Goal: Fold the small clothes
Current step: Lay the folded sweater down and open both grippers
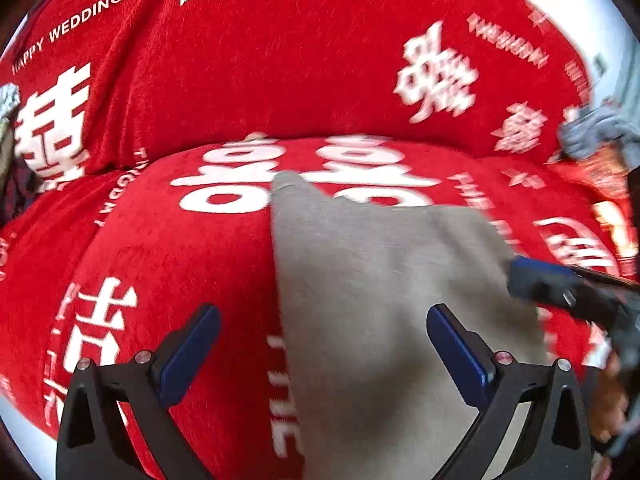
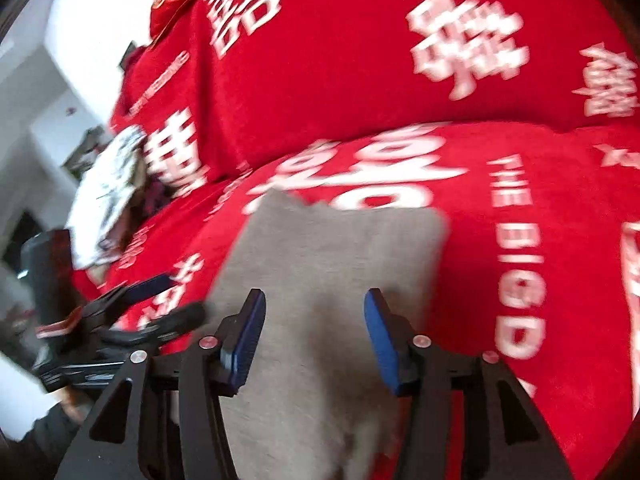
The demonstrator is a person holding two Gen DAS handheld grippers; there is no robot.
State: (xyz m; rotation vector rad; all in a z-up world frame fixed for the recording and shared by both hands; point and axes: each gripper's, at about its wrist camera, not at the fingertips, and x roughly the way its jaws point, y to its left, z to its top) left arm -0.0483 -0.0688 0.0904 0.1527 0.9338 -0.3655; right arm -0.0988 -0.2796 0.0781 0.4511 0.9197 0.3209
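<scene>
Two grippers, left (image 1: 323, 344) and right (image 2: 315, 340), jaws released over grey garment (image 1: 384, 300); red blanket (image 1: 280, 80) beneath.

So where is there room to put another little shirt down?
Bare red blanket lies left of the grey cloth, and more to its right by the white letters. It is crowded at the far left, by the white patterned cloth.

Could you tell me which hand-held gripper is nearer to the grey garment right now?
Right. The right hand-held gripper sits open directly over the grey garment. The left hand-held gripper straddles its left edge, one finger over the red blanket.
</scene>
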